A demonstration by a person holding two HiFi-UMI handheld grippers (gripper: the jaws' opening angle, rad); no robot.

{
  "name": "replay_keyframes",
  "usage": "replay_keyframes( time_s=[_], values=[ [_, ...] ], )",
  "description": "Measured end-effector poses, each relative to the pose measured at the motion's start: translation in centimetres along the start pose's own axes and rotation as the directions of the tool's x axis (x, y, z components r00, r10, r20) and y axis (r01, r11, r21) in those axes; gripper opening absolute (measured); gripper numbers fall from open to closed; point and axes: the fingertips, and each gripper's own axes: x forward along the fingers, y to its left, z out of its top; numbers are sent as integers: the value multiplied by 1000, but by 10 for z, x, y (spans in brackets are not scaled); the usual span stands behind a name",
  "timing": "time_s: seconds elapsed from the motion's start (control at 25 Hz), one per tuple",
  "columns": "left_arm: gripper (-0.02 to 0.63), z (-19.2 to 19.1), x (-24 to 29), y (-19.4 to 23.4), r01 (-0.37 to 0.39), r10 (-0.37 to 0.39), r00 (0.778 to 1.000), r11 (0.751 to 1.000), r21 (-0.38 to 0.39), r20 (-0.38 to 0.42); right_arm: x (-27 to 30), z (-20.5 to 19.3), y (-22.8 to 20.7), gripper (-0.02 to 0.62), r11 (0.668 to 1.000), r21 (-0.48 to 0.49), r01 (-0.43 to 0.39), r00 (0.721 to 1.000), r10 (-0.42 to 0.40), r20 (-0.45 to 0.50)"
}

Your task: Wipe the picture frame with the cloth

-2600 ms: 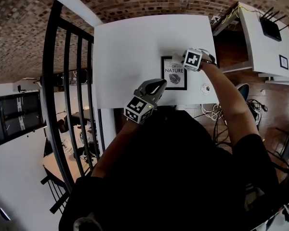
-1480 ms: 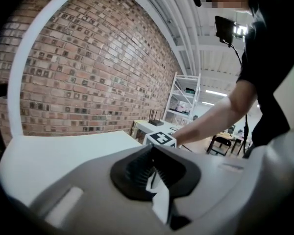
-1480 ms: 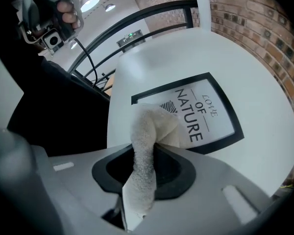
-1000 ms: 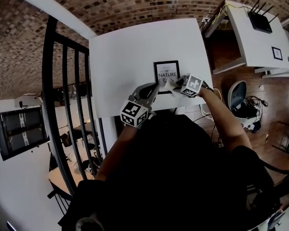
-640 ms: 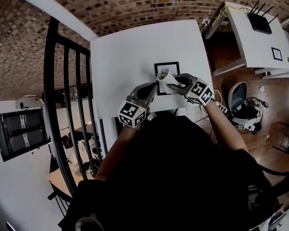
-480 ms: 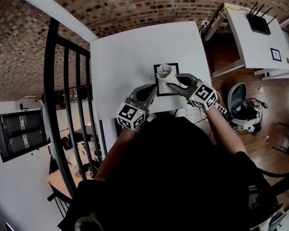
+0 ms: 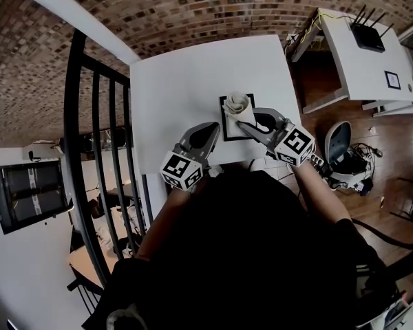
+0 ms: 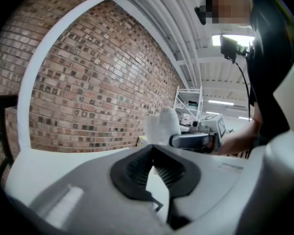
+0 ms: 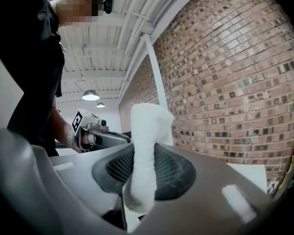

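Note:
A black picture frame (image 7: 225, 124) lies flat on the white table (image 7: 186, 74), near its front edge. My right gripper (image 7: 243, 121) is shut on a rolled white cloth (image 7: 237, 104). The cloth stands over the frame's far part and hides the print there. In the right gripper view the cloth (image 9: 146, 146) runs up between the ribbed pads (image 9: 171, 173). My left gripper (image 7: 212, 128) sits just left of the frame with its jaws shut on nothing. Its pads (image 8: 137, 170) meet at the tips. The left gripper view shows the cloth (image 8: 161, 126) and right gripper (image 8: 193, 140) ahead.
A black metal railing (image 7: 96, 150) runs along the table's left side. To the right stand a white desk (image 7: 361, 67) with a router (image 7: 368, 36) and an office chair (image 7: 342, 139). The table's front edge (image 7: 193, 165) is right under the grippers.
The right gripper has carried the cloth from the frame's near edge up over its far part, its marker cube swinging toward me. The left gripper has barely shifted.

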Motion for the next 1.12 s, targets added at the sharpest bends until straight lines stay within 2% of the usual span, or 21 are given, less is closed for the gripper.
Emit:
replay_keyframes(
  time_s=[1.12],
  values=[
    [0,-3,10,9,-1,1,1000,1000,11,-12,17,-10,8,98,999,5,-50,999,50,-5]
  ],
)
